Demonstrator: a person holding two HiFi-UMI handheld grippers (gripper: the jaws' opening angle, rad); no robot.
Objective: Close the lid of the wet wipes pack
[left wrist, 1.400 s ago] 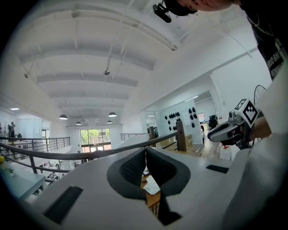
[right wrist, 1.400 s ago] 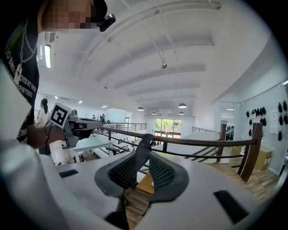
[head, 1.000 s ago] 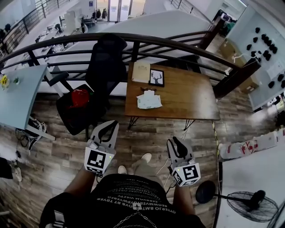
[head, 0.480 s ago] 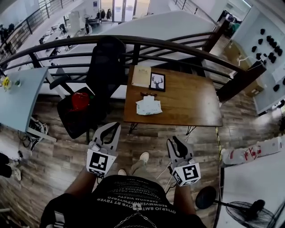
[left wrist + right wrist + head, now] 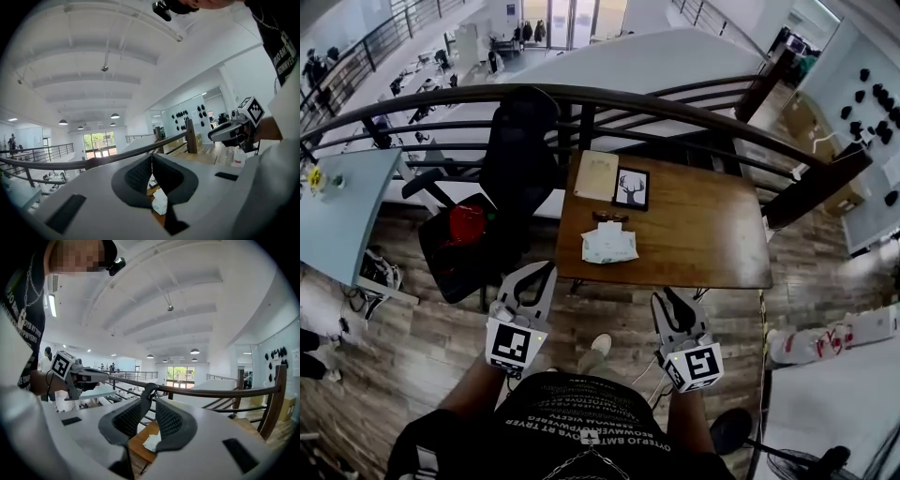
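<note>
From the head view, the wet wipes pack (image 5: 609, 244), a soft, white, crinkled rectangle, lies flat near the front left of a glossy brown wooden worktop (image 5: 703, 234) on thin dark legs. It is too small to tell how its lid sits. Behind it stand a black-framed deer picture (image 5: 630, 187) and a plain beige pad (image 5: 598, 175). A black mesh-backed office chair (image 5: 520, 141) sits beside the worktop's left end, and a curved dark metal railing (image 5: 694, 101) runs behind it, over grey wood-plank flooring. The left gripper (image 5: 536, 272) and the right gripper (image 5: 672, 300), both of smooth white plastic with checkered marker cubes, hover well short of the worktop, and neither touches the pack. In the left gripper view, the dimpled black rubber fingers (image 5: 136, 176) bow outward and meet at their tips, gripping nothing, while the pack shows far off through the hollow between them. In the right gripper view, the same ribbed black fingers (image 5: 173, 420) stand a narrow gap apart and are empty, with the pack and the worktop's edge showing below them.
</note>
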